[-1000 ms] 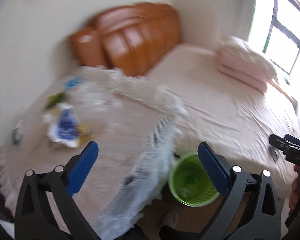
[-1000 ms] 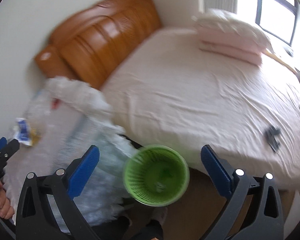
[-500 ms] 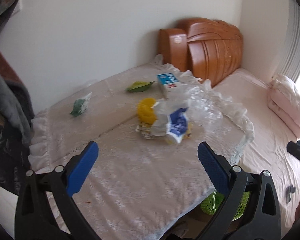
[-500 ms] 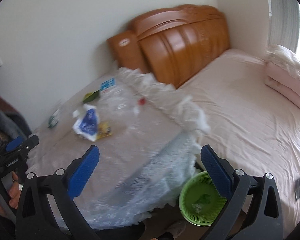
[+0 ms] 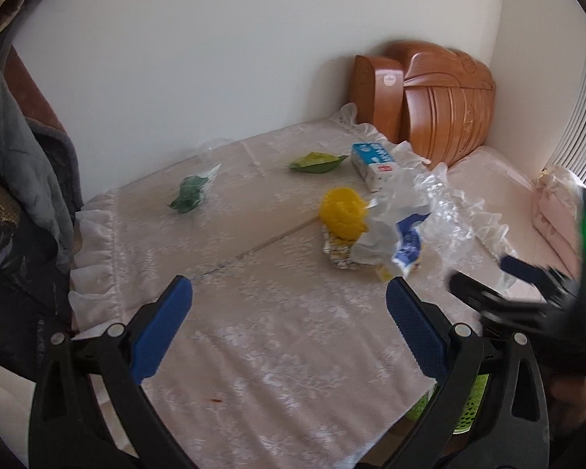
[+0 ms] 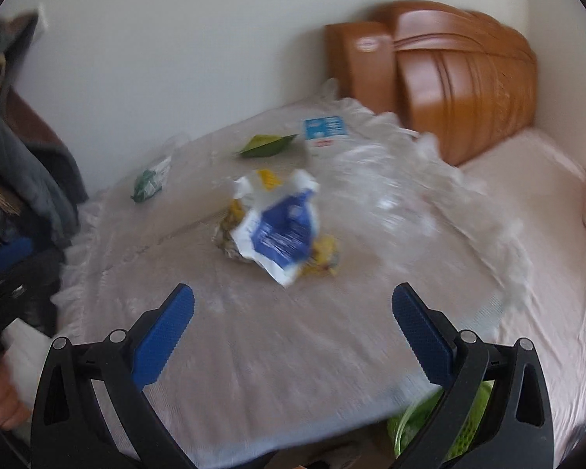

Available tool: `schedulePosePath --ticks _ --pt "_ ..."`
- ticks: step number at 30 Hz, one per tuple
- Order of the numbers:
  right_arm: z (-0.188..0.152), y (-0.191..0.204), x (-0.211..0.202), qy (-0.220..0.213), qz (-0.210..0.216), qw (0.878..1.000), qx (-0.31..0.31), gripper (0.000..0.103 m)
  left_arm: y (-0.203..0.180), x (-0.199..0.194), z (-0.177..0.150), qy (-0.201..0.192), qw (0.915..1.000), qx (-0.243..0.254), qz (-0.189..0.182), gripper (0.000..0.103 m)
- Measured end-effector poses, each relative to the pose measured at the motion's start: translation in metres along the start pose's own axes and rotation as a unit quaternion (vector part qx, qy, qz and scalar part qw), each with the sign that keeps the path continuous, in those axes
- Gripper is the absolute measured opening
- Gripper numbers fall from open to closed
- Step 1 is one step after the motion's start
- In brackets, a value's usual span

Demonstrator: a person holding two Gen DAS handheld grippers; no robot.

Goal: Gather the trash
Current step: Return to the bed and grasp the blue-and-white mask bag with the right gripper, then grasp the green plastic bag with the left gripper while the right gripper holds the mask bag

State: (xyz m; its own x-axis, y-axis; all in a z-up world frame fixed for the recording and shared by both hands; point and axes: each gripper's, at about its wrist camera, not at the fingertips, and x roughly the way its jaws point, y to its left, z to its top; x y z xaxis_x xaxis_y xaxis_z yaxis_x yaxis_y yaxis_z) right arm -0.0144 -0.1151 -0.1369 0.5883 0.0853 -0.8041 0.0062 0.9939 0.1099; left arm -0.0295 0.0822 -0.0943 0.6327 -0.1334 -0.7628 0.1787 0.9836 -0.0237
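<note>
- The left gripper [image 5: 289, 312] hangs above the near half of a table covered with a white lace cloth [image 5: 254, 351], its blue-padded jaws spread wide with nothing between them.
- The right gripper [image 6: 293, 320] is likewise wide apart and empty, over the same cloth; it also shows, blurred, at 3 o'clock in the left wrist view.
- The trash lies in a loose heap at about 1 o'clock from the left gripper: a crumpled white-and-blue wrapper [image 5: 394, 238] rests on a small crushed yellow-printed packet [image 5: 338, 256], touching a yellow crumpled ball [image 5: 343, 213] on its far side.
- A sheet of clear crinkled plastic [image 5: 445, 211] spreads at 3 o'clock from that heap, reaching the frilled table edge.
- Beyond the heap, at 12 o'clock, a blue-and-white carton [image 5: 373, 160] lies on its side, with a yellow-green wrapper [image 5: 316, 162] just beside it at 9 o'clock.
- A dark green packet [image 5: 191, 191] lies well apart, at 11 o'clock from the left gripper, near the wall.
- A green mesh waste basket [image 6: 465, 422] stands on the floor below the table's near right corner, half hidden by the right gripper's finger.
- A wooden headboard [image 5: 445, 101] stands at the far right corner, the pink bed [image 6: 527, 211] below it.
- Dark clothing [image 5: 15, 179] hangs at 9 o'clock.
</note>
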Motion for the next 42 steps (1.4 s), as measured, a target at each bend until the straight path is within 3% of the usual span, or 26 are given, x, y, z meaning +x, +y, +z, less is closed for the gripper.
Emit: schedulePosePath --ticks 7,9,12,21,30,36,42 --pt "0.022 0.019 0.083 0.035 -0.073 0.997 -0.009 0.100 0.027 0.014 -0.002 0.019 0.9997 -0.005 -0.013 0.095" --pt "0.024 0.020 0.094 0.045 -0.088 0.995 -0.014 0.080 0.031 0.019 -0.001 0.023 0.9996 -0.004 -0.017 0.095" --pt "0.026 0.014 0.101 0.064 -0.085 0.994 -0.003 0.069 0.037 0.028 0.001 0.029 0.9994 -0.003 -0.017 0.095" --pt "0.034 0.000 0.078 0.047 -0.033 0.997 0.052 0.064 0.038 0.048 0.011 0.031 0.9990 -0.001 -0.032 0.095" --pt "0.043 -0.010 0.018 -0.006 -0.002 0.997 0.071 0.064 0.038 0.067 0.016 0.026 0.9994 0.015 -0.019 0.095" --pt "0.032 -0.025 -0.016 -0.016 -0.032 0.996 0.077 0.064 0.083 0.126 0.059 0.010 0.9990 0.015 0.041 0.095" --pt "0.016 -0.034 -0.023 0.000 -0.064 0.993 0.104 0.064 0.127 0.218 0.100 0.057 0.9972 0.038 0.030 0.095"
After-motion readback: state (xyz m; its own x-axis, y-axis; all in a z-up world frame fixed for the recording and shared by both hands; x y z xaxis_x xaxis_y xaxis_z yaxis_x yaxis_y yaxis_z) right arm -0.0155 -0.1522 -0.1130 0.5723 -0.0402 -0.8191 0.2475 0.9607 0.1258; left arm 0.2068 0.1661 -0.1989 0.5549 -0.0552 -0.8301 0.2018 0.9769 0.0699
